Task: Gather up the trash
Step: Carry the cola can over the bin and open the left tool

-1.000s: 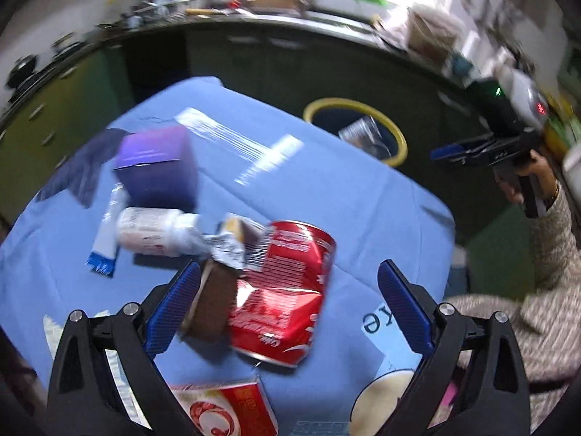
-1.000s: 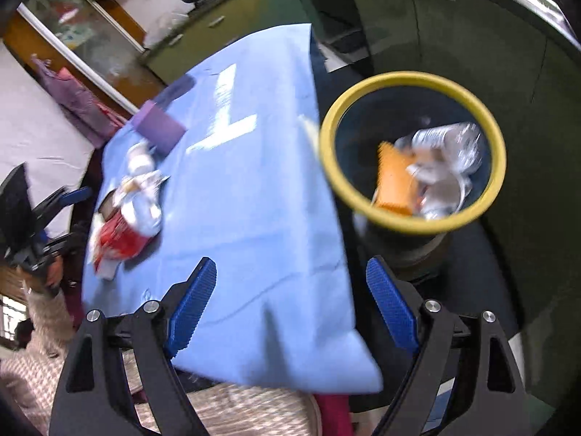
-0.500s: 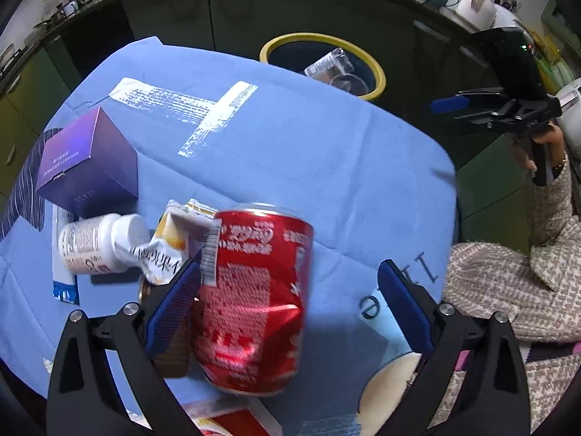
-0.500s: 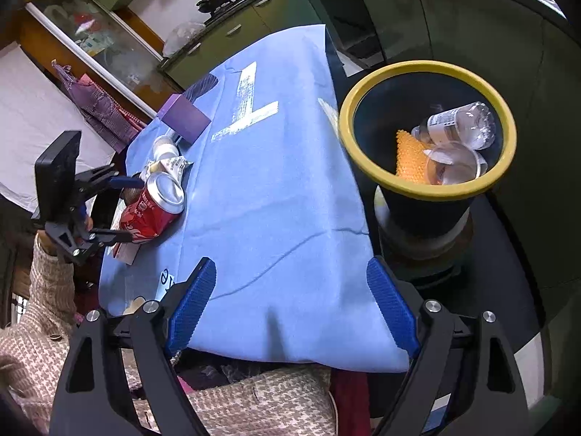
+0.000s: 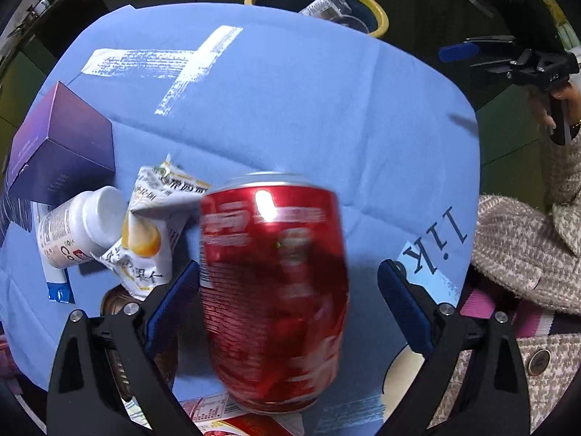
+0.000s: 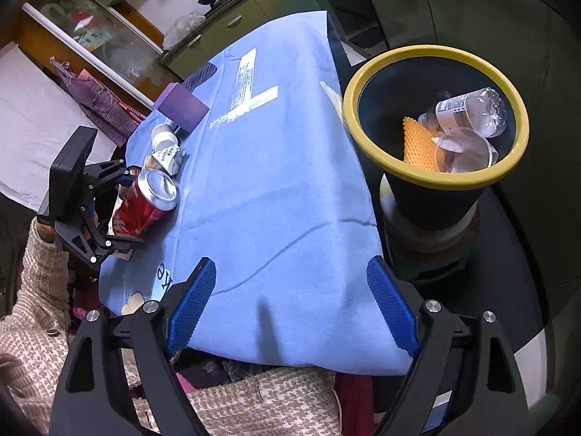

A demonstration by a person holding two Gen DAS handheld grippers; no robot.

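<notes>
A dented red soda can (image 5: 272, 287) lies on the blue tablecloth (image 5: 290, 109), between the open jaws of my left gripper (image 5: 288, 309); its left pad is at the can's side, the right pad stands apart. The can also shows in the right wrist view (image 6: 145, 200). A yellow-rimmed dark bin (image 6: 435, 178) beside the table holds a clear bottle, a plastic cup and an orange piece. My right gripper (image 6: 290, 312) is open and empty above the table's near edge, left of the bin.
Left of the can lie a crumpled white wrapper (image 5: 152, 232), a white pill bottle (image 5: 76, 229), a purple box (image 5: 61, 145) and a brown item (image 5: 116, 301). A red-and-white packet (image 5: 236, 421) lies under the can's near end. Dark green cabinets (image 6: 454, 7) stand behind.
My left gripper has moved forward so the red can fills the space between its jaws. My right gripper has drifted slightly; the bin sits more to the right.
</notes>
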